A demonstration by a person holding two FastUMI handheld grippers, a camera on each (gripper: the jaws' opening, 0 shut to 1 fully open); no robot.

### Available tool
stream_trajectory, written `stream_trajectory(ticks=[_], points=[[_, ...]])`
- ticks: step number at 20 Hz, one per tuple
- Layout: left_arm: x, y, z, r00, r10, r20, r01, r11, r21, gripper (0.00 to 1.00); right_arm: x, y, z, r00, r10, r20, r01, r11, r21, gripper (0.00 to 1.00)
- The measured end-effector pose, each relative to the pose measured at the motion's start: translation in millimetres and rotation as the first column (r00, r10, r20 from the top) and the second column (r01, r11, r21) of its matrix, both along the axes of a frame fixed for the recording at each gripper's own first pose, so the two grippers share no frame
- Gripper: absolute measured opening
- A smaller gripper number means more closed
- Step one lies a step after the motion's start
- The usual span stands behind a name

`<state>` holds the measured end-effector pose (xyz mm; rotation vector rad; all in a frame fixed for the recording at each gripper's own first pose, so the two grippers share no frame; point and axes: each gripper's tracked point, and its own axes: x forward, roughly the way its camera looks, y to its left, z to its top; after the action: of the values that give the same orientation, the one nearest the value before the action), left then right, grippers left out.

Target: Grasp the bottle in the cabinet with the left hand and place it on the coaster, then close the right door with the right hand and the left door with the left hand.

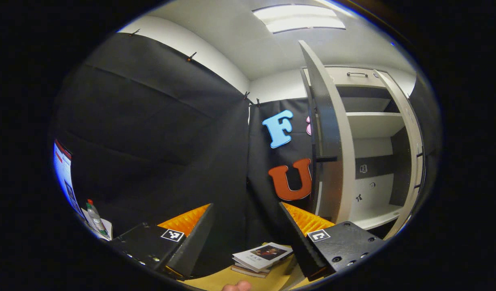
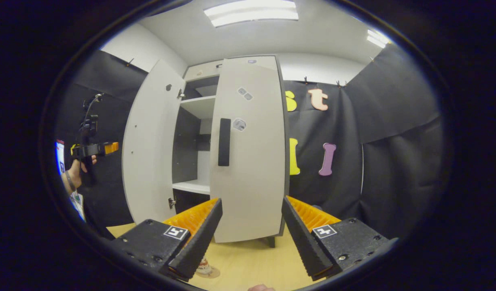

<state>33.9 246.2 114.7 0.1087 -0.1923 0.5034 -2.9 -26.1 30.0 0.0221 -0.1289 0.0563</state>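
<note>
Bottle: no bottle on the cabinet shelves as seen in the left gripper view; the shelves that show look bare. Left gripper has its jaws wide apart and holds nothing; it points at the booth wall left of the cabinet. The left door stands edge-on to the camera, swung well out. A stack of books lies on the wooden table below, between the fingers. A small spray bottle with a red cap stands at the far left edge of the view; not the task's thing, as far as I can judge.

Right gripper view: right gripper jaws open, empty, facing the right door, which looks nearly shut, its dark handle toward the gap. Left door is open wide. A round coaster with something standing on it lies at the table's near edge, partly behind the left finger; probably the bottle's base, I cannot tell.

Risks: the right door may rebound if pushed hard. Left gripper, held far left by a hand, must come round the left door's outer face; pushing at its edge could slip off.
</note>
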Motion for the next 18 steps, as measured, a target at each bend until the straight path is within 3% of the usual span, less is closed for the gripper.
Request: stream_trajectory(ticks=[1, 4, 5, 6, 7, 11, 18], points=[[6, 2, -2, 1.0, 0.002, -0.011, -0.002, 1.0, -0.002, 0.99, -1, -4, 0, 1.0, -0.01, -0.001, 0.01, 1.0, 0.0, 0.97], [20, -1, -5, 0.999, -0.03, -0.023, 0.03, 0.999, -0.013, 0.94, 0, -15, 1, 0.999, -0.042, -0.003, 0.042, 0.999, -0.004, 0.97], [21, -3, -6, 0.999, -0.032, -0.019, 0.031, 0.999, -0.013, 0.99, 0, -18, 1, 0.999, -0.051, -0.004, 0.051, 0.999, -0.006, 0.97], [20, -1, -5, 1.0, -0.026, -0.013, 0.026, 1.0, -0.013, 0.89, 1, -20, -1, 0.998, -0.056, -0.009, 0.056, 0.998, -0.006, 0.97], [18, -2, -7, 1.0, -0.025, -0.012, 0.025, 0.999, -0.024, 0.97, 1, -21, -1, 0.998, -0.055, -0.01, 0.055, 0.998, -0.003, 0.97], [21, -11, -15, 0.999, -0.047, -0.003, 0.046, 0.991, -0.123, 0.94, 5, -21, -5, 0.999, -0.047, -0.026, 0.047, 0.999, 0.02, 0.97], [16, -37, -10, 0.998, -0.057, 0.005, 0.057, 0.995, -0.083, 0.94, 8, -15, -2, 1.0, -0.02, -0.018, 0.02, 1.0, 0.022, 0.97]])
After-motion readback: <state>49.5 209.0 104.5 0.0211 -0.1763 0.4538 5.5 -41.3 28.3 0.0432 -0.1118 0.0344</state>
